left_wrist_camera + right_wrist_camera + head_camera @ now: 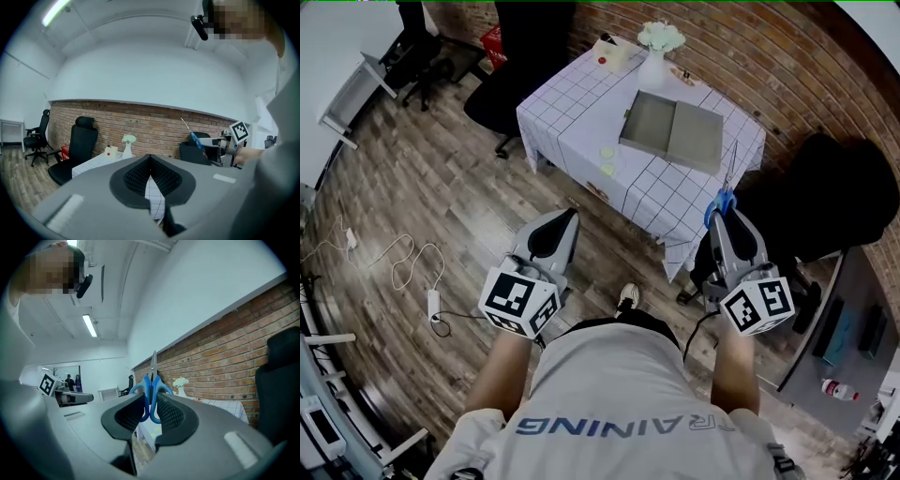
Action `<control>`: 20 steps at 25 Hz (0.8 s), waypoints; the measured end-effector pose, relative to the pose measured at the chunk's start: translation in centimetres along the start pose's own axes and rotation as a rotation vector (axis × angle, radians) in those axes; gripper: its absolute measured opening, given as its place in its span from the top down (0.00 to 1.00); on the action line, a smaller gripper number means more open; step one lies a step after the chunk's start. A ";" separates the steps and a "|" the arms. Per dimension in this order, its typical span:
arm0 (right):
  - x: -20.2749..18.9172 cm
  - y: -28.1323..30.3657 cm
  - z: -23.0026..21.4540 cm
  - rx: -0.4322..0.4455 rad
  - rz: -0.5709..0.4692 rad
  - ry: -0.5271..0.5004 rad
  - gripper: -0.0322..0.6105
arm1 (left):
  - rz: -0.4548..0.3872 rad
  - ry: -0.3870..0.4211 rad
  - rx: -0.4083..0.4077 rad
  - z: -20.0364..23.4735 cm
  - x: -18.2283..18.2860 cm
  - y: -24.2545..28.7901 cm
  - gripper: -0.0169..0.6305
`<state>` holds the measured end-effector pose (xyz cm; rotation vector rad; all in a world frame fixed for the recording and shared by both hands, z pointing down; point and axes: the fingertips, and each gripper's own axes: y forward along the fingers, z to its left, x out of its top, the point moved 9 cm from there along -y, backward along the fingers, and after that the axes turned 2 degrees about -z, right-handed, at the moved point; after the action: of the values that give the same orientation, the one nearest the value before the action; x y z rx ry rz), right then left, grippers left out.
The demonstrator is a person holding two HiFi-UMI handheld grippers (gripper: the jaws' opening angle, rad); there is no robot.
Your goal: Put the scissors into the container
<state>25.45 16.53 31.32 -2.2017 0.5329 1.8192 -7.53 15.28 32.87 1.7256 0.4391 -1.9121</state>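
Blue-handled scissors (725, 200) stick up from my right gripper (725, 214), blades pointing away toward the table. In the right gripper view the jaws are shut on the scissors' handles (151, 389), and the blades rise above my right gripper (151, 399). The grey flat container (694, 136) lies on the white checked table (572, 122), ahead and left of the scissors. My left gripper (566, 218) hovers over the floor short of the table. In the left gripper view its jaws (150, 158) meet at the tips with nothing between them, and the scissors (194, 138) show at the right.
A white vase of flowers (656, 52) and a small box (614, 52) stand at the table's far side. Two pale discs (607, 161) lie near the container. Black chairs stand behind the table (520, 56) and to its right (839, 197). Cables and a power strip (431, 302) lie on the wooden floor.
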 end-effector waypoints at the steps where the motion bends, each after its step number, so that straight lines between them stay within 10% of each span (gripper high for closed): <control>1: 0.2 0.5 -0.8 0.001 0.000 0.004 0.79 | 0.004 0.003 0.000 -0.1 0.2 0.9 0.98; 20: -1.2 10.8 -12.5 0.107 0.034 0.092 0.79 | 0.097 0.032 0.137 0.7 1.2 12.0 0.98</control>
<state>31.87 1.81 35.52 -2.2256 0.6737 1.6697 -1.22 4.92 33.00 1.8319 0.2354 -1.8859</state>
